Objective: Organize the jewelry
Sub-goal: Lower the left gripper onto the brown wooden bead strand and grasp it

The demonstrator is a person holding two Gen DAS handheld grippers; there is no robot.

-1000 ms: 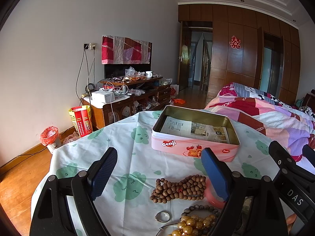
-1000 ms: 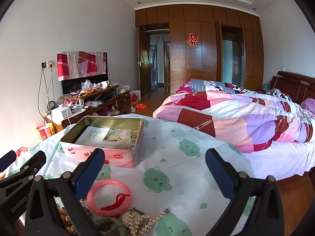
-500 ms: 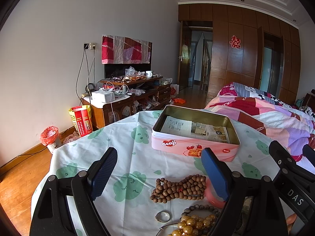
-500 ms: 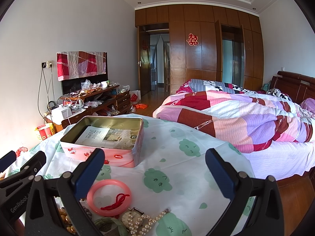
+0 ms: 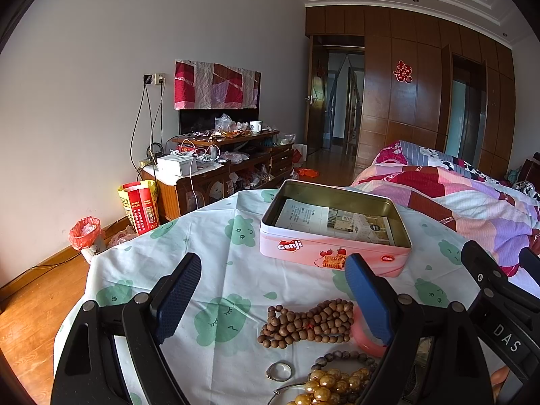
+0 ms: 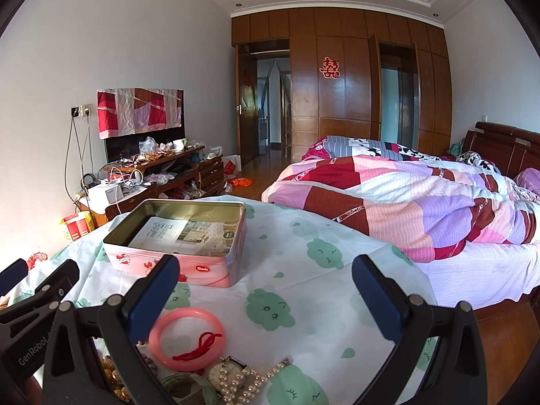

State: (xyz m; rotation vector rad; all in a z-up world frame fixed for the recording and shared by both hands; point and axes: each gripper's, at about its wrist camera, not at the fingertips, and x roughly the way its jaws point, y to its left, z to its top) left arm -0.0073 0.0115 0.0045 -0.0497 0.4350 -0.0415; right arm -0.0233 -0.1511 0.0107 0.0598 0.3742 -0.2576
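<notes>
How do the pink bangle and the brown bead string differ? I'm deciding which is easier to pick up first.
The pink bangle is one smooth rigid ring lying flat, with a red cord across it; the brown bead string is many small round beads bunched in a loose heap. The bangle's centre is open; the beads show no clear opening. Both rest on the tablecloth, outside the tin.

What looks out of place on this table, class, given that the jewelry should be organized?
The jewelry lies loose on the tablecloth: wooden beads, pink bangle, pearl strand. The pink tin holds only a paper. Both tongs are open and hold nothing.
</notes>
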